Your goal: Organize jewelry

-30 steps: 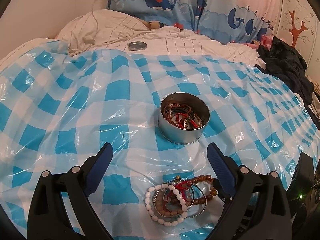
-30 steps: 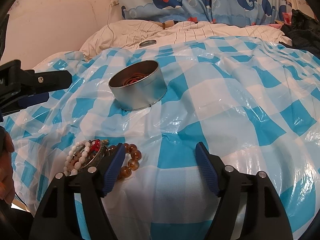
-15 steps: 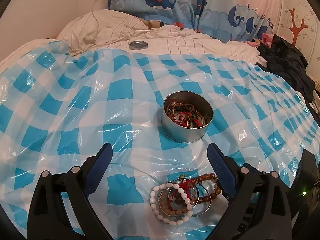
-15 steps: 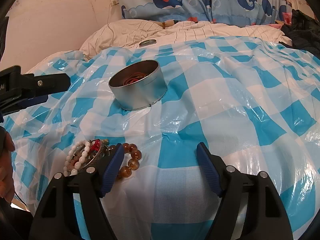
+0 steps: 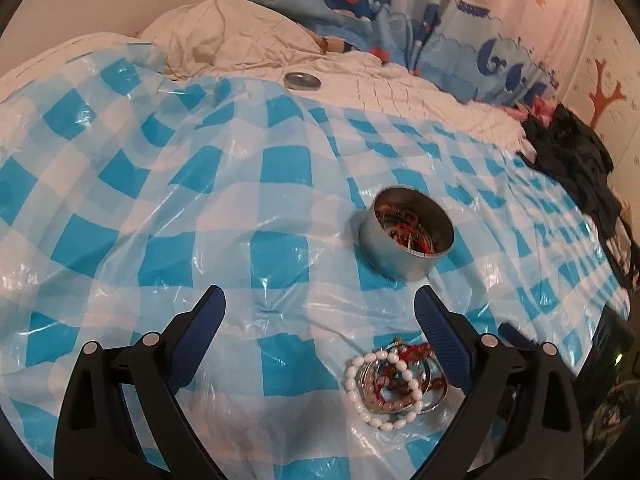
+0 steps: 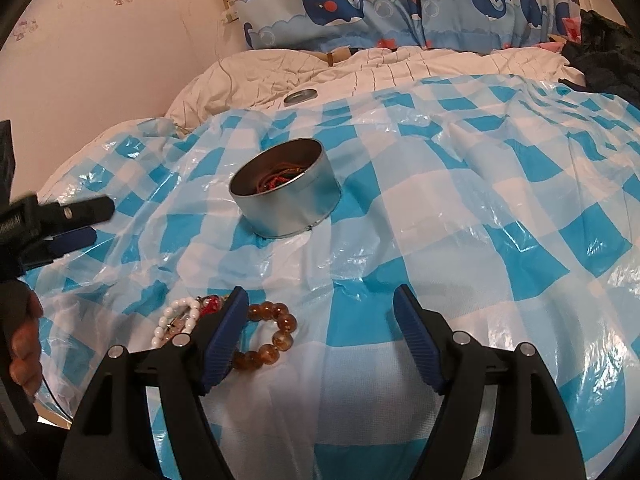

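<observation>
A pile of bracelets [image 5: 394, 380] lies on the blue-checked plastic sheet [image 5: 200, 200]: a white bead one, metal bangles, red cord and brown beads. It sits low right between my left gripper's [image 5: 320, 304] open jaws, close to the right finger. A round metal tin [image 5: 406, 236] holding more jewelry stands beyond it. In the right wrist view, an amber bead bracelet [image 6: 276, 328] and the white bead bracelet [image 6: 176, 316] lie by the left finger of my open, empty right gripper [image 6: 320, 296]. The tin [image 6: 286, 200] is farther back, and the left gripper [image 6: 102, 220] shows at the left edge.
The tin's lid [image 5: 303, 80] rests on the white quilt [image 5: 224, 40] at the back. Dark clothes [image 5: 572, 152] are heaped at the right edge of the bed. A whale-print curtain [image 6: 380, 0] hangs behind. A person's hand [image 6: 24, 340] shows at the left.
My left gripper has slid to the left, so the bracelet pile and tin now sit further right in its view. The right gripper has stayed where it was.
</observation>
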Available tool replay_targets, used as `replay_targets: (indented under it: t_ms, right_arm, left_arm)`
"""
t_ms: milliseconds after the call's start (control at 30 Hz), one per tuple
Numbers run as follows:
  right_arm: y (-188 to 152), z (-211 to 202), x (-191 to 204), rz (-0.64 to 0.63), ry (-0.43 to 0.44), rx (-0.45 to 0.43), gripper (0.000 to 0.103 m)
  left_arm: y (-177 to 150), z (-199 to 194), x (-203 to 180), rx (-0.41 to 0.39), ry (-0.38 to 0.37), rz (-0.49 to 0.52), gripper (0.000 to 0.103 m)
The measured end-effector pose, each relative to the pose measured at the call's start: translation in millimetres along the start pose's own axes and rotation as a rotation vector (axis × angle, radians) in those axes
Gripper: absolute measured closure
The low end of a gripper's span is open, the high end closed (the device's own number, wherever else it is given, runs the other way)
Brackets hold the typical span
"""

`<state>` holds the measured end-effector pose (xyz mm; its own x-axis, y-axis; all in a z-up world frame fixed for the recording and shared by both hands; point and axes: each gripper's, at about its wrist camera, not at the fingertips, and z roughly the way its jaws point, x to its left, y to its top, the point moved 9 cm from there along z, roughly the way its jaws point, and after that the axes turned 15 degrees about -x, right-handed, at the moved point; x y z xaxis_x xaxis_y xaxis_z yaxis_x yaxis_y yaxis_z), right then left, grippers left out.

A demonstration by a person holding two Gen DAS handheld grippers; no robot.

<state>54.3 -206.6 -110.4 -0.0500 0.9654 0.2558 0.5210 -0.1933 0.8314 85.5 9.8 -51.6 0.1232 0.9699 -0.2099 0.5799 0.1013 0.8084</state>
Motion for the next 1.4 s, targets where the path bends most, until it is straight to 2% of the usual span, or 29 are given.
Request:
replay_targets:
  t_ms: [167, 433, 667, 767, 833, 1000, 1033, 1100, 1233, 1400]
  right_arm:
    - [-1.4, 0.5, 3.6, -0.012, 0.011, 0.017, 0.030]
    - [6.0, -2.5, -6.8, 0.039, 0.003, 0.006, 0.029]
    - [6.2, -3.3, -6.2, 0.047, 0.011, 0.012, 0.029]
    - [5.5, -2.7, -6.5, 0.051, 0.012, 0.016, 0.029]
    - [5.2, -2.4, -6.0, 0.054, 0.012, 0.019, 0.029]
    - [2.9, -1.2, -4.2, 0.058, 0.017, 0.025, 0.029]
    - [2.4, -0.9, -4.0, 0.056, 0.017, 0.027, 0.029]
    - [1.9, -0.2, -4.6, 0.059, 0.016, 0.030, 0.029]
    - [-0.1, 0.7, -4.3, 0.062, 0.018, 0.037, 0.029]
    - [-1.9, 1.5, 0.0, 0.047, 0.026, 0.040, 0.029]
  left_arm:
    - [-21.3, 9.8, -16.6, 0.047, -0.033, 0.097, 0.012]
    - [-52.1, 17.0, -53.0, 0.064, -0.150, 0.240, 0.012]
    - [-66.7, 23.4, -48.5, 0.086, -0.255, 0.125, 0.012]
    - [-76.0, 26.5, -48.7, 0.108, -0.284, 0.110, 0.021]
    - [-82.3, 27.8, -49.0, 0.123, -0.286, 0.125, 0.037]
    - [-84.6, 26.6, -47.7, 0.142, -0.310, 0.095, 0.050]
    - [-84.3, 26.2, -47.5, 0.143, -0.312, 0.093, 0.057]
    - [-84.5, 25.2, -47.4, 0.155, -0.320, 0.088, 0.063]
    - [-86.2, 21.1, -45.2, 0.180, -0.331, 0.079, 0.085]
    - [-78.4, 12.0, -38.9, 0.163, -0.337, 0.046, 0.101]
